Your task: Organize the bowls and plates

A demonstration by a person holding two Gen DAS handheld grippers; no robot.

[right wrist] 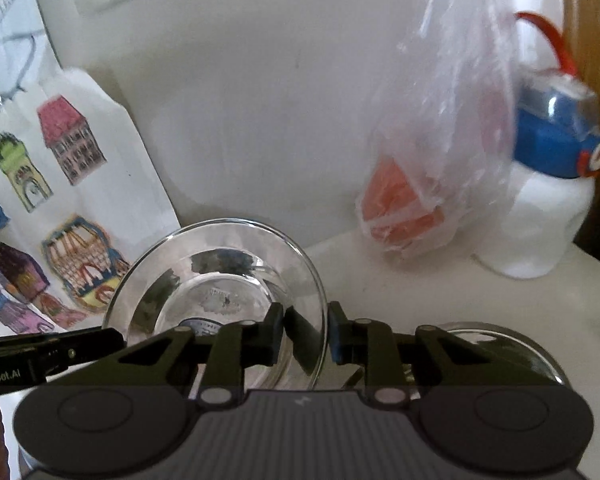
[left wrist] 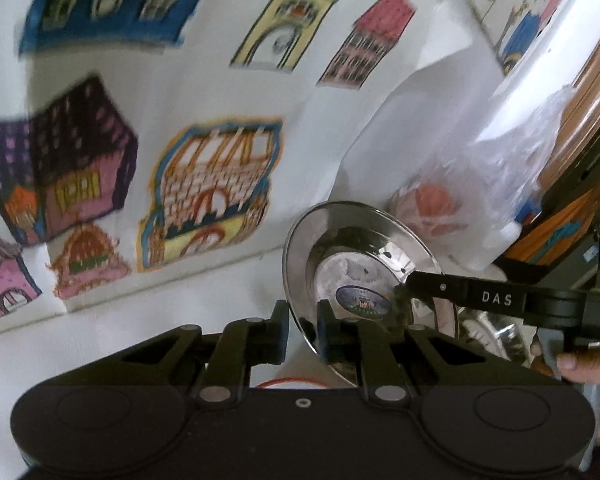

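A shiny steel plate (left wrist: 356, 256) with a round sticker on it is held tilted above the white surface. Its rim sits between the fingers of my left gripper (left wrist: 302, 322), which is shut on it. My right gripper (right wrist: 305, 330) also straddles the rim of the same plate (right wrist: 216, 284), with a small gap showing at its jaws. The right gripper's finger (left wrist: 460, 294) reaches onto the plate's far edge in the left wrist view. A second steel dish (right wrist: 508, 344) lies behind the right gripper; it also shows in the left wrist view (left wrist: 492, 336).
A clear plastic bag with something orange (right wrist: 412, 200) stands on the white counter (right wrist: 400, 284) by the wall. A white bottle with a blue lid (right wrist: 548, 184) is at the right. Paper with house drawings (right wrist: 52, 184) hangs at the left.
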